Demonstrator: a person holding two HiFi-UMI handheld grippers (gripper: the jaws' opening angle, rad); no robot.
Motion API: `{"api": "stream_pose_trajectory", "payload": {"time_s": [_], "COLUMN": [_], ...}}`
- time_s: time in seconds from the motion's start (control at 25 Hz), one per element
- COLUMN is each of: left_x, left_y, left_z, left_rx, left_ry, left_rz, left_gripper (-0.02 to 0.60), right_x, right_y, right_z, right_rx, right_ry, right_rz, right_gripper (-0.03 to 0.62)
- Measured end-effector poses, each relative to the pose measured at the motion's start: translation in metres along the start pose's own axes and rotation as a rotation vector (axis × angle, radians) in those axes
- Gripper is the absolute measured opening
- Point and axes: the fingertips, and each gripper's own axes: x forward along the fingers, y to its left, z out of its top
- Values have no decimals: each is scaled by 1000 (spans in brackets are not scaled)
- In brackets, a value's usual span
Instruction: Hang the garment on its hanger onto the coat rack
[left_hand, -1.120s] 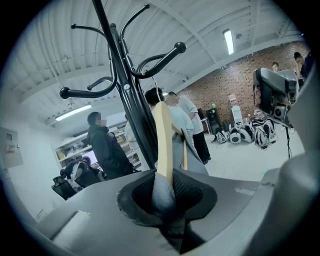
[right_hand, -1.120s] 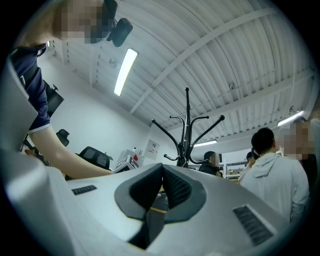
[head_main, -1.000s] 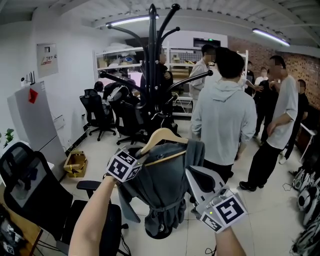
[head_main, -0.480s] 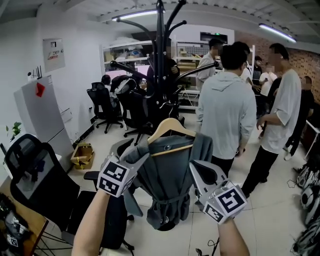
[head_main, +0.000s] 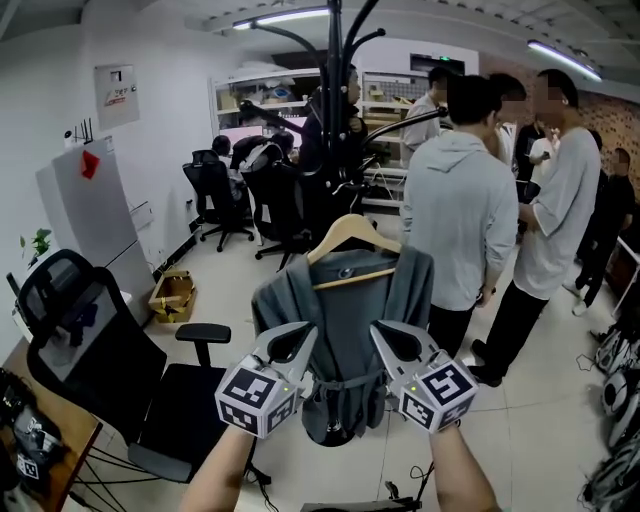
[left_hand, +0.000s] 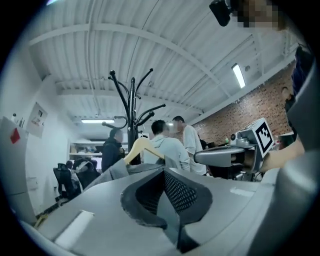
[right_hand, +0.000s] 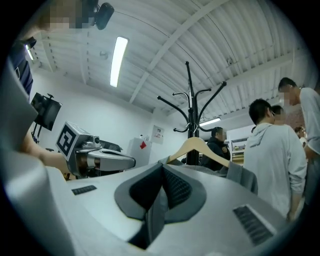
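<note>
Now left gripper (head_main: 298, 340), jaws just closed, and right gripper (head_main: 388, 338) each pinch the garment's (head_main: 345, 305) lower front.

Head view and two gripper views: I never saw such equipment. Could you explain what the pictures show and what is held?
There is no robot: a person holds a tool with tongs in each hand. The head view, from a camera on the person's head, shows the left tongs and right tongs low in front. Each gripper view looks along one tool's tongs. Both tongs are shut and empty; the left have just closed. Ahead, a grey garment hangs on a wooden hanger before the black coat rack; the hook is not visible.
</note>
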Motion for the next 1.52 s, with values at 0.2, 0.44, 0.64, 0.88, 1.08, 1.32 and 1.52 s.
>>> {"api": "stream_pose_trajectory", "payload": {"time_s": [0.2,0.44,0.64,0.88,1.08,1.32,1.52], "left_x": [5,10,12,12,14,16,16], "left_y": [-16,-23,-20,-19,-16,-17,-14], "left_z": [-17,-24,-22,-23,-25,-28,-27], "left_rx": [-65,-76,-80,-87,-90,-89,-92], "left_ry": [42,62,61,65,73,81,76], "left_rz": [-31,-48,-31,-35,-28,-26,-21], "left_gripper": [2,2,2,2,2,2,2], "right_x": [0,-2,-2,0,1,2,2], "right_y": [4,7,11,17,18,19,21], "right_z": [-16,-26,-26,-28,-29,-29,-28], "right_rx": [38,55,80,83,84,81,76], "right_ry": [43,64,65,79,85,88,91], "right_rz": [9,15,27,49,60,62,66], "right_gripper": [2,2,1,0,2,2,2]}}
